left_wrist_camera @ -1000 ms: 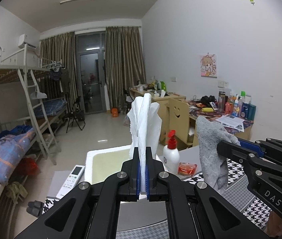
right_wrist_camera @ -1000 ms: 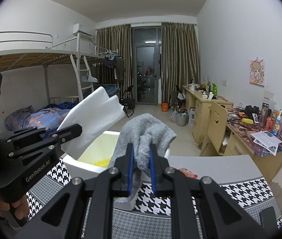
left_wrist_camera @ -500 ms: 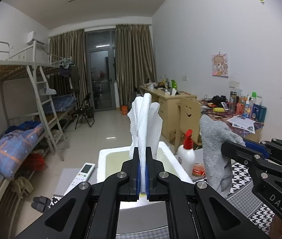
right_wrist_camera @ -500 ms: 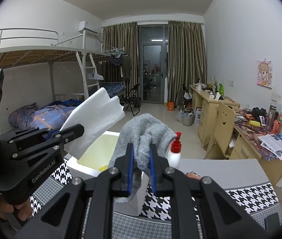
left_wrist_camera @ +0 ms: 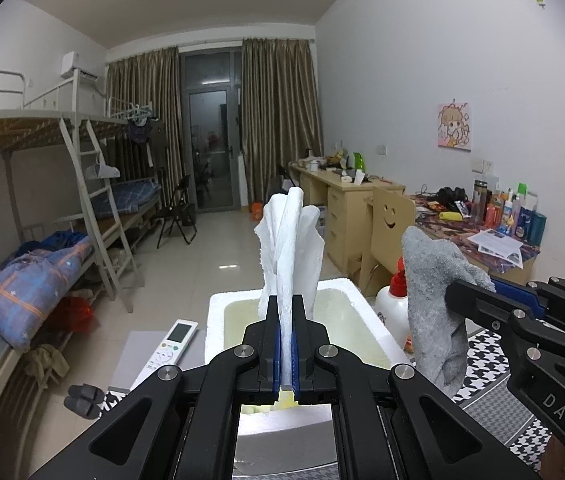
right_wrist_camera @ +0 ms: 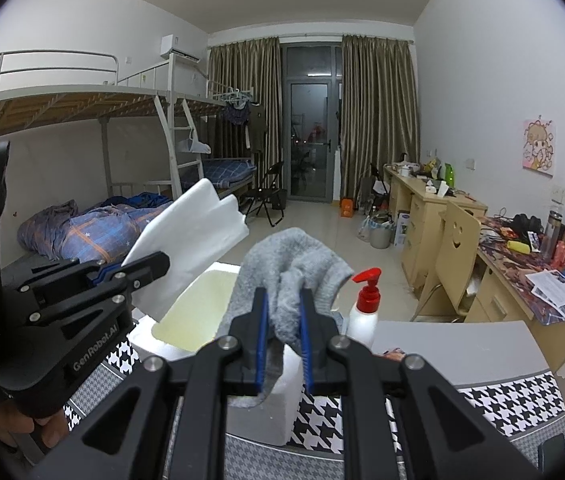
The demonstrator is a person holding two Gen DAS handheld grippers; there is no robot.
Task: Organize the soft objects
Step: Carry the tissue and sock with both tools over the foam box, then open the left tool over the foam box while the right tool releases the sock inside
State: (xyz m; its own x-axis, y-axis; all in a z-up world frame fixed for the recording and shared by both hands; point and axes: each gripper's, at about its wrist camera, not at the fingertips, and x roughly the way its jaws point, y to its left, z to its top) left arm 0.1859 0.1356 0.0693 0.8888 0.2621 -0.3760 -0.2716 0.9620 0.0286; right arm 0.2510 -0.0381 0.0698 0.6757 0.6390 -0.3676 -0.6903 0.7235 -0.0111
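Now the left gripper (left_wrist_camera: pixel 286 344) is clamped on a white folded tissue (left_wrist_camera: pixel 290 252) and the right gripper (right_wrist_camera: pixel 282 340) pinches a grey sock (right_wrist_camera: pixel 294 268), both raised above the open white foam box (left_wrist_camera: pixel 378 340) on the houndstooth-covered table (right_wrist_camera: pixel 502 404)

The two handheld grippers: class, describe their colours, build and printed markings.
Both are matte black, angular linkages with silver round bolts and blue finger pads. The left gripper reads "GenRobot.AI"; the right gripper reads "DAS". No cables show.
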